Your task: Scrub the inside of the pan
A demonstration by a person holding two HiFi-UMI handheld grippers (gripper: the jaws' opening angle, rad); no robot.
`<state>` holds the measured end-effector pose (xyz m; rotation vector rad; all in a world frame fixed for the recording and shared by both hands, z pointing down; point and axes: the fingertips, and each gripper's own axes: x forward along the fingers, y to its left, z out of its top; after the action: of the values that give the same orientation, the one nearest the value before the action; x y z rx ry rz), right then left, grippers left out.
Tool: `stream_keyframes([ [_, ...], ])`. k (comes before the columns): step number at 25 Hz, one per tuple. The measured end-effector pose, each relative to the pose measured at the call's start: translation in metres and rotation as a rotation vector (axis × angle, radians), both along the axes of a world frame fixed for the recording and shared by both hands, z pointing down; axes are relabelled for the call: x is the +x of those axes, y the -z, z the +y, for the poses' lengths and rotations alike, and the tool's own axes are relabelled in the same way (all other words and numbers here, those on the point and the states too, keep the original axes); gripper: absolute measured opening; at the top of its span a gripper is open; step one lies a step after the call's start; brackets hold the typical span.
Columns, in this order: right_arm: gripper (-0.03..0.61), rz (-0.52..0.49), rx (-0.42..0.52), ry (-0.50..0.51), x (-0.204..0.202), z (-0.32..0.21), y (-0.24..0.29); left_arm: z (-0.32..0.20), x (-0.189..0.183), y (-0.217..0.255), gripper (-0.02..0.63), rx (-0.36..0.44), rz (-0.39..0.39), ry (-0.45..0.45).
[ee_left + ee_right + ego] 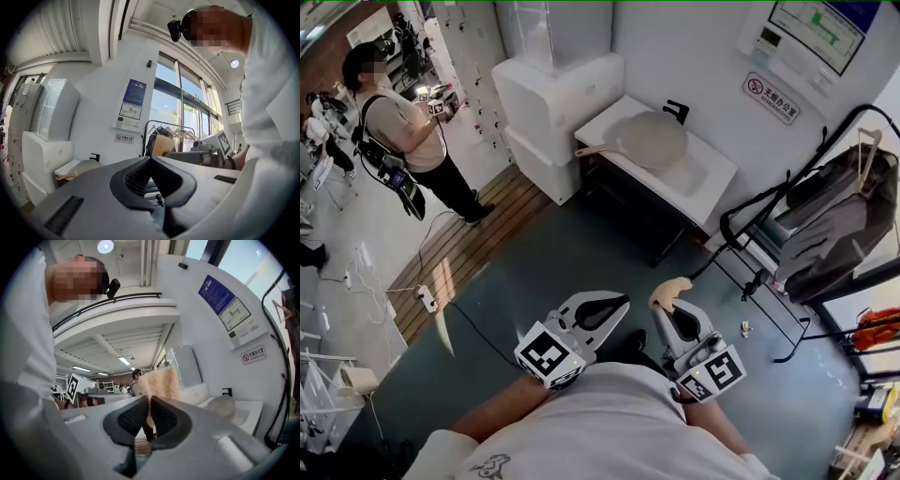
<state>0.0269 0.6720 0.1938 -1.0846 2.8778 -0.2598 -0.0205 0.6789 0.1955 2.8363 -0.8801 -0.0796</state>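
While both grippers are held close to the person's body, the pan (653,139) lies on the white counter (712,192) against the wall. It sits just in front of the counter's black faucet (678,111), with its wooden handle reaching past the counter's left end in the head view. The left gripper (617,300) is well short of the counter, across a stretch of green floor. Its fingers (136,176) are pressed together with nothing between them. The right gripper (667,314) is equally far from the counter. Its fingers (164,420) pinch a tan scrubbing sponge (160,383), which sticks out beyond the tips toward the counter. The pan is therefore well apart from both pairs of fingers and untouched. A second person (394,122) stands on wooden flooring far to the left of the counter.
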Motion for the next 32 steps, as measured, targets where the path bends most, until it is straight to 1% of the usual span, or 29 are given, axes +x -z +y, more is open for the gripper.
stream_keyframes([
  [5, 0.021, -0.004, 0.001, -0.001, 0.022, -0.019, -0.002, -0.022, 0.023, 0.002, -0.002, 0.0, -0.003, 0.002],
  [8, 0.021, -0.01, -0.001, -0.001, 0.041, -0.037, -0.005, -0.04, 0.042, -0.005, -0.002, 0.003, -0.015, -0.002],
  [12, 0.021, -0.021, 0.012, 0.031, 0.067, -0.061, -0.002, -0.069, 0.071, -0.006, -0.002, 0.012, -0.027, -0.008],
  [16, 0.021, -0.004, 0.045, 0.058, 0.103, -0.09, 0.009, -0.111, 0.089, 0.004, -0.002, 0.025, -0.028, 0.044],
  [19, 0.021, 0.003, 0.043, 0.061, 0.133, -0.11, 0.009, -0.136, 0.107, 0.003, -0.002, 0.029, -0.043, 0.069],
  [21, 0.021, 0.001, 0.036, 0.068, 0.145, -0.121, 0.005, -0.146, 0.115, 0.0, -0.002, 0.032, -0.054, 0.083],
  [24, 0.021, -0.013, 0.012, 0.075, 0.152, -0.137, 0.0, -0.16, 0.123, -0.004, -0.002, 0.014, -0.059, 0.089],
  [26, 0.021, -0.014, 0.001, 0.085, 0.151, -0.146, -0.005, -0.167, 0.124, -0.008, -0.002, 0.006, -0.064, 0.082],
  [29, 0.021, -0.014, -0.006, 0.096, 0.143, -0.165, -0.013, -0.183, 0.118, -0.017, -0.002, -0.009, -0.064, 0.084],
  [32, 0.021, -0.017, -0.013, 0.08, 0.136, -0.186, -0.014, -0.201, 0.112, -0.019, -0.002, -0.015, -0.053, 0.079],
])
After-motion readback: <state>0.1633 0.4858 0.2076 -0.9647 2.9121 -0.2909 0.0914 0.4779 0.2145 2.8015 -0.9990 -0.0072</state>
